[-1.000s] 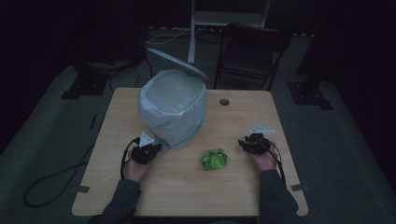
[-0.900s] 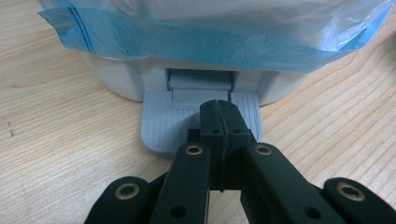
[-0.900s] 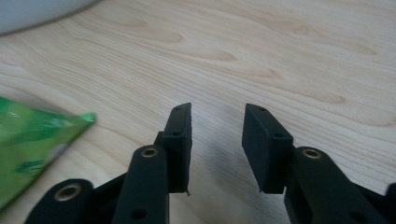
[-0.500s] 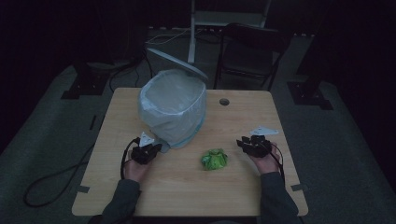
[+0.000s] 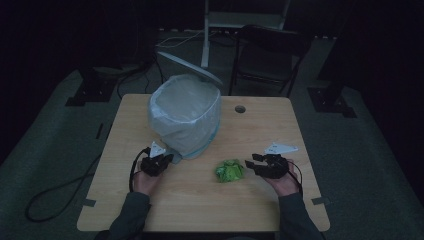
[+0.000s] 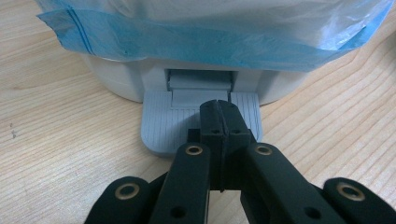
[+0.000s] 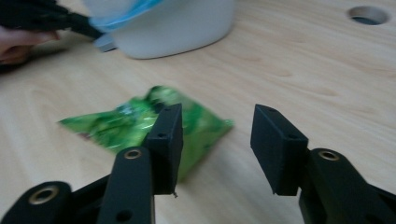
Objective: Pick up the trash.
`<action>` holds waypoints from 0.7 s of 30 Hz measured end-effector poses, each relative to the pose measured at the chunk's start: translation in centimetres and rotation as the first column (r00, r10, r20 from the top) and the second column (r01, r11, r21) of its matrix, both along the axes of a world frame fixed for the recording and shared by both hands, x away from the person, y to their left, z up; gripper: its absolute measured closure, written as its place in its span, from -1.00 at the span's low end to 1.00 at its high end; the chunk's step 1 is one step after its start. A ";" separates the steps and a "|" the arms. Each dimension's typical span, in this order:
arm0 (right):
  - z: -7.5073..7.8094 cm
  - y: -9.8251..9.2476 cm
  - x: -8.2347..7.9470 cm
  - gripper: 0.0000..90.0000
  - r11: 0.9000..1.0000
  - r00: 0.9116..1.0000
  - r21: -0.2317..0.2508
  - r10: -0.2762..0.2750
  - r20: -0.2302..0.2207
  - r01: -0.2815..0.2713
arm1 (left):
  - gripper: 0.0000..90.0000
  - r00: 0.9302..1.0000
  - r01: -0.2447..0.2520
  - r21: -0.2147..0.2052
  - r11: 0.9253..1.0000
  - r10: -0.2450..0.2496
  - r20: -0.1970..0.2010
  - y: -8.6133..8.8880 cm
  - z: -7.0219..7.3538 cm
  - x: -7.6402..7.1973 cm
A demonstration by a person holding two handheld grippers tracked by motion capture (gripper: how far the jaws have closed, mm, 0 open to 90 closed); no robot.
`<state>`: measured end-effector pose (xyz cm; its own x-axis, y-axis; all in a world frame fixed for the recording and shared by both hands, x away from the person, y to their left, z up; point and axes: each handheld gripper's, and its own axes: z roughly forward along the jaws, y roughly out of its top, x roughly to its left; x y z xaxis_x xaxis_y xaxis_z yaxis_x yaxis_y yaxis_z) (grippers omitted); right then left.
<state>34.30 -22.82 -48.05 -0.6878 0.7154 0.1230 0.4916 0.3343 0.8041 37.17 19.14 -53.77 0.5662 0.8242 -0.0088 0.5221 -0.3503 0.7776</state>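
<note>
A white pedal bin [image 5: 186,116] lined with a pale blue bag [image 6: 187,42] stands mid-table, its lid [image 5: 190,67] raised. My left gripper [image 5: 160,161] is shut with nothing between its jaws. Its tips [image 6: 219,109] rest on the bin's grey pedal [image 6: 159,126]. A crumpled green wrapper [image 5: 230,171] lies on the wood to the right of the bin. My right gripper [image 5: 254,165] points at it from the right, open, its jaws having just been opening. In the right gripper view the wrapper [image 7: 121,123] lies just beyond the left jaw of that gripper [image 7: 217,123], unheld.
The wooden table [image 5: 300,200] has a round cable hole [image 5: 240,108] at the back right. A dark chair [image 5: 270,55] and stand legs sit on the floor behind the table. A cable [image 5: 55,195] trails off the left side.
My right gripper has shifted slightly beside the wrapper and its jaws stand wider apart. The left gripper has stayed on the pedal.
</note>
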 end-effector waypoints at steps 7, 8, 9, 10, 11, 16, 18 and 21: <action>-1.0 1.6 -0.6 0.15 0.995 0.996 -0.058 0.079 -0.043 -0.081 | 1.00 1.000 0.001 0.009 1.000 -0.001 0.003 0.0 0.0 0.0; -1.1 1.7 -0.5 0.16 0.994 0.995 -0.070 0.083 -0.050 -0.086 | 1.00 1.000 0.001 0.011 1.000 -0.001 0.003 -0.1 0.0 0.0; -1.4 1.8 -0.4 0.17 0.992 0.995 -0.090 0.083 -0.054 -0.088 | 1.00 1.000 0.001 0.011 1.000 -0.001 0.004 -0.1 0.0 0.0; -1.6 1.9 -0.3 0.19 0.991 0.995 -0.106 0.079 -0.060 -0.085 | 1.00 1.000 0.001 0.011 1.000 -0.002 0.004 -0.1 0.0 0.0; -1.8 1.9 -0.1 0.19 0.990 0.995 -0.118 0.076 -0.062 -0.083 | 1.00 1.000 0.002 0.011 1.000 -0.002 0.004 0.0 0.0 0.0; -2.5 1.9 1.1 0.20 0.985 0.999 -0.174 0.014 -0.035 -0.019 | 1.00 1.000 0.003 0.014 1.000 -0.003 0.006 -0.1 0.0 0.0; -2.6 2.0 1.7 0.21 0.983 1.000 -0.186 -0.004 -0.022 0.000 | 1.00 1.000 0.002 0.015 1.000 -0.002 0.007 -0.1 0.0 0.0; -2.6 1.9 2.0 0.21 0.986 1.000 -0.166 -0.031 -0.004 0.030 | 1.00 1.000 0.002 0.014 1.000 -0.002 0.007 -0.1 0.0 0.0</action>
